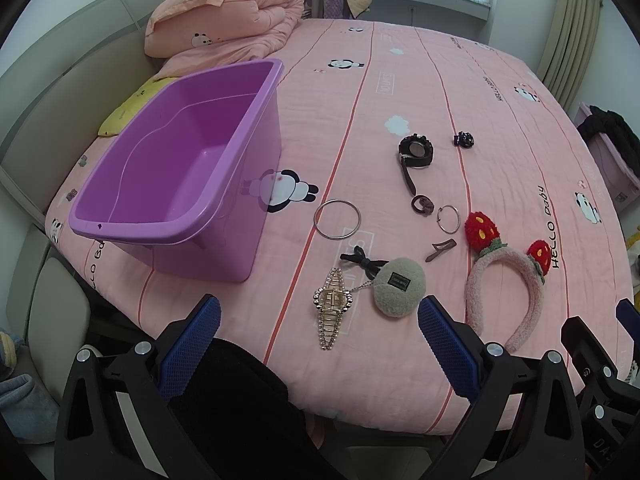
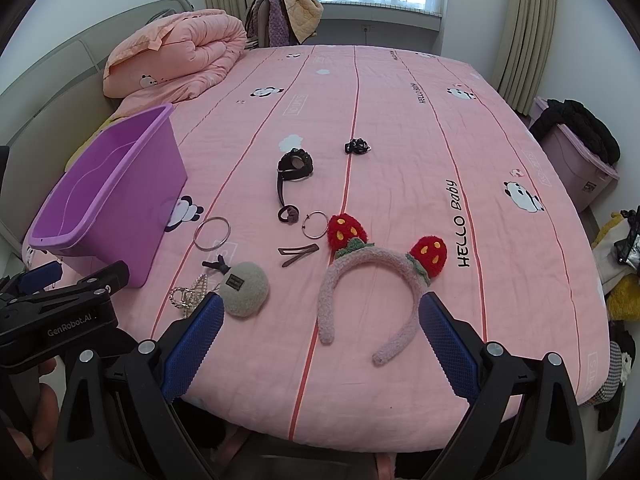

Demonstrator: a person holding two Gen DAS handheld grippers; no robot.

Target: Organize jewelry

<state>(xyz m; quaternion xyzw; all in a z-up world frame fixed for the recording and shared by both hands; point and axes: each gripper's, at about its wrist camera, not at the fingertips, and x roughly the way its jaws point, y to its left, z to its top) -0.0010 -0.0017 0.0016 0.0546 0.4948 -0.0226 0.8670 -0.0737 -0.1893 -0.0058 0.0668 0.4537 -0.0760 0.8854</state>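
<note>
An empty purple bin (image 1: 180, 168) (image 2: 108, 196) stands on the pink bed at the left. To its right lie a gold watch (image 1: 331, 306), a grey plush charm (image 1: 398, 290) (image 2: 245, 288), a silver bangle (image 1: 337, 219) (image 2: 212, 233), a black watch (image 1: 416, 150) (image 2: 294, 168), a brown hair tie (image 1: 424, 204), a small ring hoop (image 1: 448, 218) (image 2: 316, 224), a brown hair clip (image 1: 440, 249) (image 2: 298, 254), a black clip (image 1: 463, 139) (image 2: 357, 146) and a strawberry headband (image 1: 504, 276) (image 2: 376, 280). My left gripper (image 1: 320, 340) is open, holding nothing, near the gold watch. My right gripper (image 2: 320, 338) is open over the headband's near ends.
A folded peach quilt (image 1: 228, 12) (image 2: 176, 50) lies at the bed's far left corner, with a yellow pillow (image 1: 132, 106) behind the bin. A chair draped with clothes (image 2: 284, 8) stands past the bed. A lilac box with dark clothes (image 2: 576, 152) sits right.
</note>
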